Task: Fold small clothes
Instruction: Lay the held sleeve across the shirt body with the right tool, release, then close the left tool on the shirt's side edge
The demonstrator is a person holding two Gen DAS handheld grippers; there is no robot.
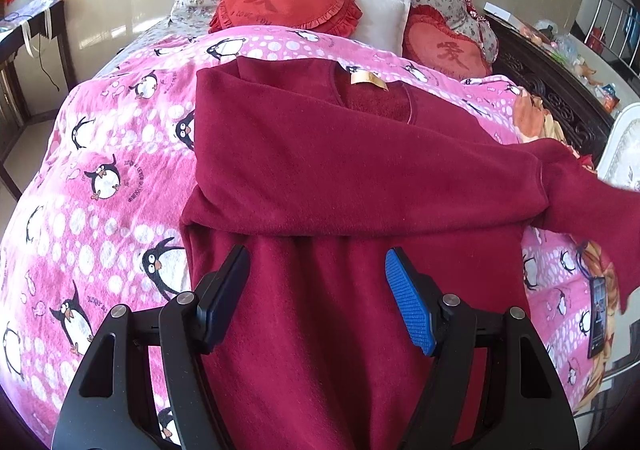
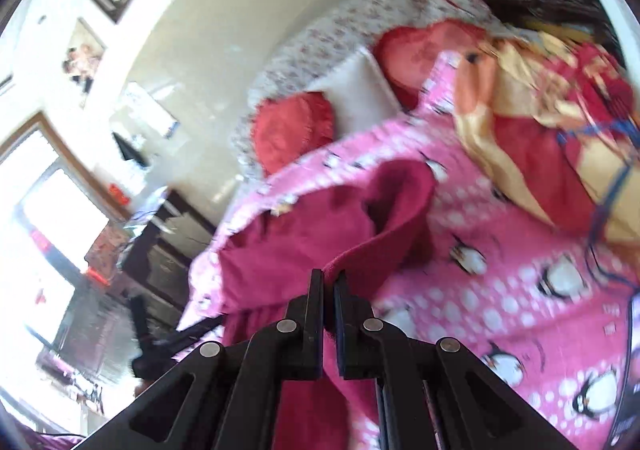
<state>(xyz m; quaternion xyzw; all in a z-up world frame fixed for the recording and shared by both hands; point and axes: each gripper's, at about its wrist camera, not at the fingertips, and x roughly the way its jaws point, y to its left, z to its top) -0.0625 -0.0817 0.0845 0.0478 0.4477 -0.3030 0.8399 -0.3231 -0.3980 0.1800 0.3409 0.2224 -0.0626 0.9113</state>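
Right wrist view: right gripper clenched on the sleeve of the maroon sweater, lifting it clear of the penguin blanket presumably to fold inward, while left gripper hangs released over the hem, gripping nothing.
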